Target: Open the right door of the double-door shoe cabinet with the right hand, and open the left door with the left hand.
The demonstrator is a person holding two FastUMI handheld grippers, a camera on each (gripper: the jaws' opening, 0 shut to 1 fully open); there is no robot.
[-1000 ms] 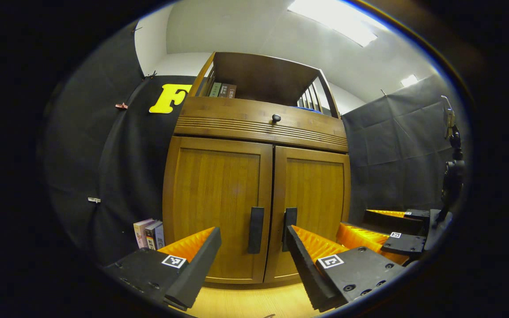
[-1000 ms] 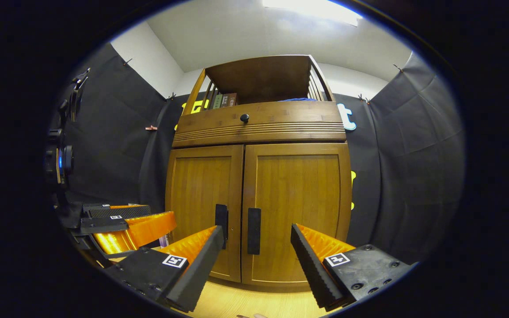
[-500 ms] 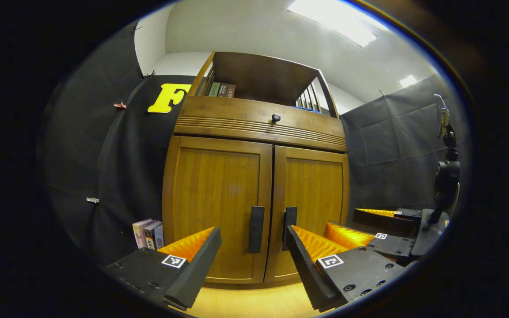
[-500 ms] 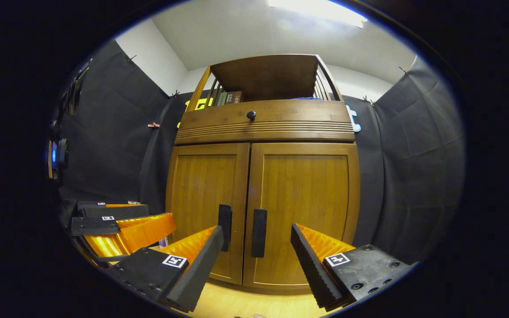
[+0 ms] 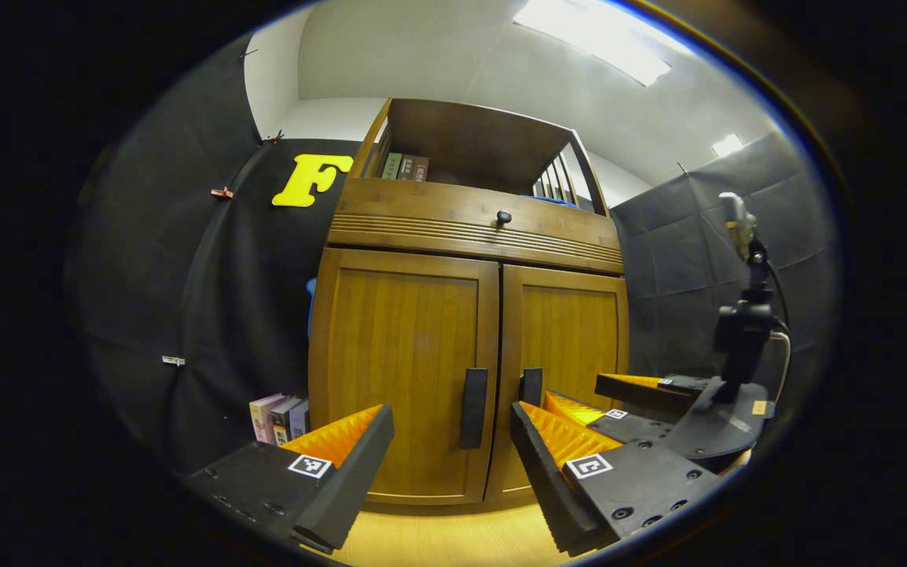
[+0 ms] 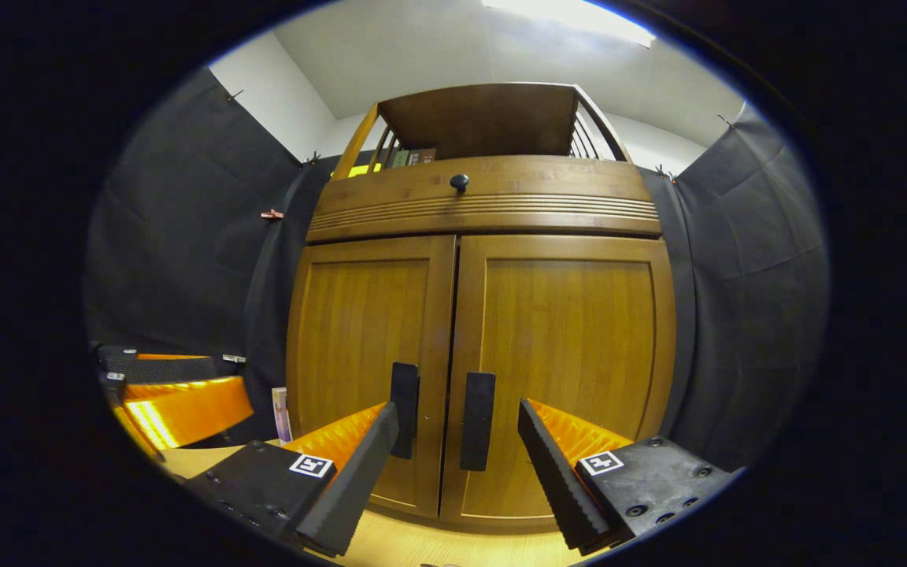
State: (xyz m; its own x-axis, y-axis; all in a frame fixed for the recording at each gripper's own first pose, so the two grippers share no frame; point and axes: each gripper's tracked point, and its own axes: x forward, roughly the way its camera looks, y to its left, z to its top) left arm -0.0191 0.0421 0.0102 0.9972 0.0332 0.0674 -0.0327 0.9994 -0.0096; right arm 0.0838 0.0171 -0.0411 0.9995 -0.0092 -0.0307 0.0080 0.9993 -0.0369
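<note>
Two closed wooden doors face the tongs: the left door (image 5: 402,378) and right door (image 6: 564,370) of the shoe cabinet (image 6: 485,197), standing ahead on the floor. Both the right tongs (image 6: 457,472) and left tongs (image 5: 449,472) gape wide, empty. Rigid, probably light-swinging panels; the upright black handles (image 6: 477,421) (image 5: 473,408) at the centre seam offer the likeliest grip.

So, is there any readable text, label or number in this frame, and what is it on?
Nothing readable.
Book spines on the brown wooden cabinet's top shelf: too small.
Books standing on the floor left of the cabinet: blurred.
Square black-and-white marker tags on the gripper fingers: patterns, not words.
</note>
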